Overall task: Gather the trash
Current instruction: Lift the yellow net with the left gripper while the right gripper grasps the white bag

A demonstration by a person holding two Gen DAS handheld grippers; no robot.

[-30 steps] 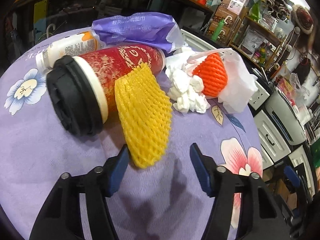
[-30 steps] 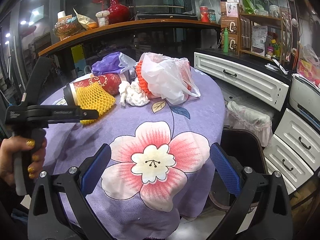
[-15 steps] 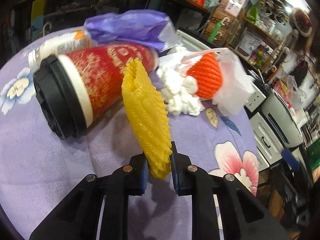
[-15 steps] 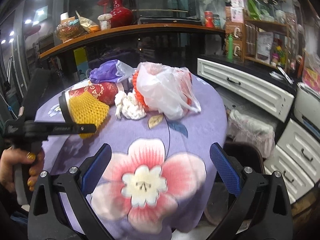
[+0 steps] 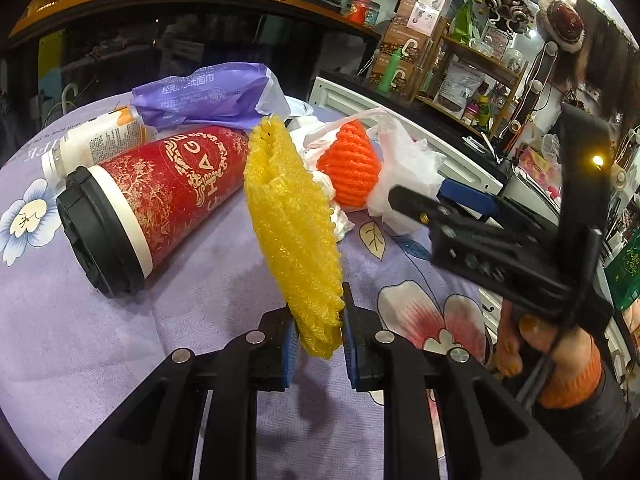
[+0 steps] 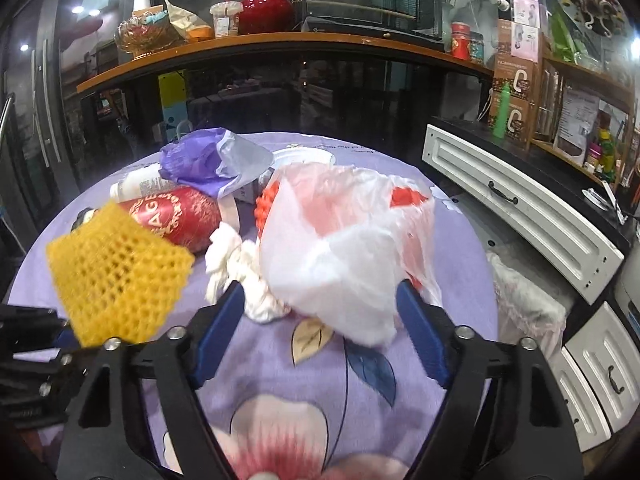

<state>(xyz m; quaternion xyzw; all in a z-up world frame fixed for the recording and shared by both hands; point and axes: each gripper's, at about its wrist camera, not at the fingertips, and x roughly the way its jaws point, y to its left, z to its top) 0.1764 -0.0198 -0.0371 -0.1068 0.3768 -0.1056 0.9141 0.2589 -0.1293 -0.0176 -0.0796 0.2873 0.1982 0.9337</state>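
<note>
My left gripper (image 5: 318, 344) is shut on the lower end of a yellow foam net sleeve (image 5: 294, 232), which stands lifted off the purple flowered tablecloth (image 5: 80, 340). In the right wrist view the same yellow net (image 6: 118, 276) hangs at the left. My right gripper (image 6: 320, 328) has its jaws closing around the near corner of a white plastic bag (image 6: 344, 248) holding an orange foam net (image 5: 350, 168); the blue pads do not visibly press on it. A red paper cup (image 5: 160, 204) with a black lid lies on its side beside crumpled white tissue (image 6: 240, 268).
A purple tissue wrapper (image 5: 208, 94) and a white bottle (image 5: 92, 144) lie at the table's far side. White drawers (image 6: 520, 208) and cluttered shelves stand to the right. A covered bin (image 6: 524, 304) sits below the table's right edge. A hand (image 5: 560, 356) holds the right gripper.
My left gripper shut on the yellow net and raised it off the cup. My right gripper moved forward over the table to the white bag, its jaws narrowing.
</note>
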